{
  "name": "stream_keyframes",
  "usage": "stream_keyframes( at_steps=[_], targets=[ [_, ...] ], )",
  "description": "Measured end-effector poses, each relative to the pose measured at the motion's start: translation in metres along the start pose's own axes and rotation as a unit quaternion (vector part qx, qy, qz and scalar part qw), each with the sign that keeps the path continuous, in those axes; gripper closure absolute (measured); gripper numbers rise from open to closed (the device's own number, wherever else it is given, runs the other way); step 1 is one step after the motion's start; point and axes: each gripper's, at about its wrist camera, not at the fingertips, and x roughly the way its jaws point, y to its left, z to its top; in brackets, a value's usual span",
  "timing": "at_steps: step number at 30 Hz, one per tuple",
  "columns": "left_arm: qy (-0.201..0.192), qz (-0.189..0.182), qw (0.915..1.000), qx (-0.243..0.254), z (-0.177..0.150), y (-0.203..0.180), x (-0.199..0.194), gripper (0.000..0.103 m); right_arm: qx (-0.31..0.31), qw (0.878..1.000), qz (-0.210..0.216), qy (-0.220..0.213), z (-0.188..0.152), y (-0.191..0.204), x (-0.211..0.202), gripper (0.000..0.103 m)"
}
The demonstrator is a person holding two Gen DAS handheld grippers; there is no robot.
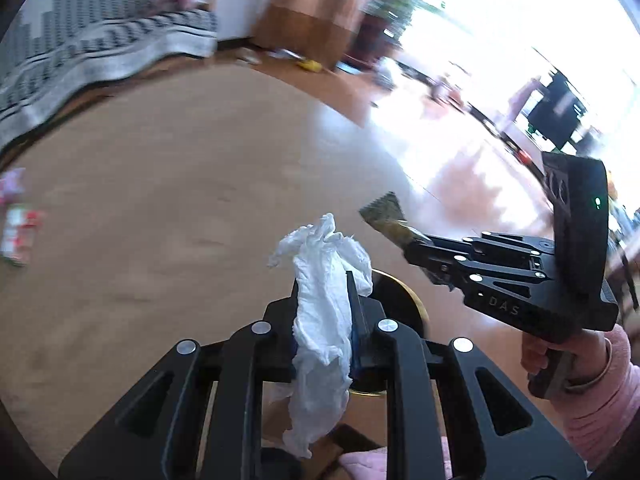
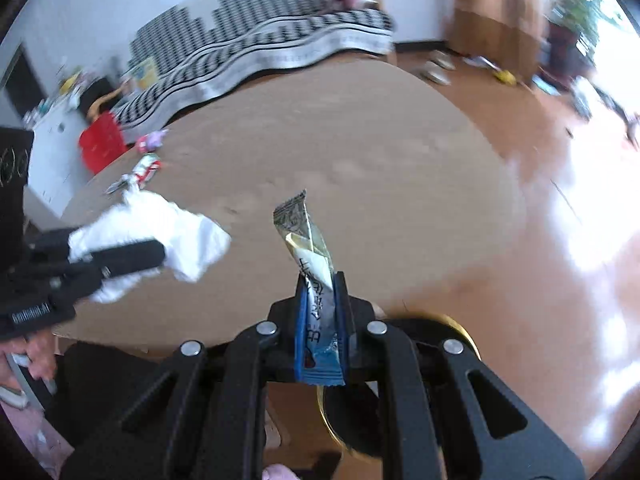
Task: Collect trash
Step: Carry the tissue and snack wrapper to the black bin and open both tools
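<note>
My left gripper (image 1: pixel 325 286) is shut on a crumpled white tissue (image 1: pixel 320 312), which sticks up past the fingertips and hangs down behind them. In the right wrist view the same tissue (image 2: pixel 160 228) shows at the left, pinched in the left gripper (image 2: pixel 158 254). My right gripper (image 2: pixel 322 280) is shut on a blue and silver snack wrapper (image 2: pixel 312 276), whose torn end points up. The left wrist view shows that wrapper (image 1: pixel 386 220) at the tip of the right gripper (image 1: pixel 408 244). Both are carried above a round beige rug (image 1: pixel 180 200). A gold-rimmed dark bin (image 2: pixel 460 326) lies just beneath the grippers.
More litter, red and white wrappers (image 2: pixel 146 168), lies at the rug's far left edge near a red box (image 2: pixel 100 144). A black-and-white patterned sofa cover (image 2: pixel 260 52) borders the rug behind. Shiny wooden floor (image 2: pixel 560 260) with glare spreads to the right. A pink sleeve (image 1: pixel 600 392) holds the right gripper.
</note>
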Motion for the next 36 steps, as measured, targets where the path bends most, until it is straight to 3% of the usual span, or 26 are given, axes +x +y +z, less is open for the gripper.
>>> stream_keyframes(
  at_steps=[3,6,12,19,33,36],
  targets=[
    [0.023,-0.026,0.9992,0.019,-0.019,-0.044,0.037,0.086,0.064,0.998,0.010,0.012,-0.043,-0.048,-0.010,0.090],
    [0.070,-0.056,0.9958,0.018,-0.048,-0.075,0.083,0.086,0.104,0.994,0.014,0.036,-0.084,-0.087,-0.007,0.090],
    [0.134,-0.034,0.9899,0.031,-0.087,-0.098,0.139,0.086,0.155,0.985,0.031,0.066,-0.136,-0.145,0.009,0.090],
    [0.151,-0.020,0.9879,0.029,-0.092,-0.109,0.157,0.086,0.159,0.984,0.044,0.070,-0.154,-0.167,0.012,0.090],
    [0.164,-0.014,0.9856,0.040,-0.093,-0.121,0.159,0.086,0.173,0.981,0.051,0.071,-0.141,-0.166,0.029,0.090],
    [0.159,-0.002,0.9854,0.062,-0.092,-0.128,0.160,0.081,0.180,0.980,0.061,0.064,-0.140,-0.170,0.028,0.090]
  ],
)
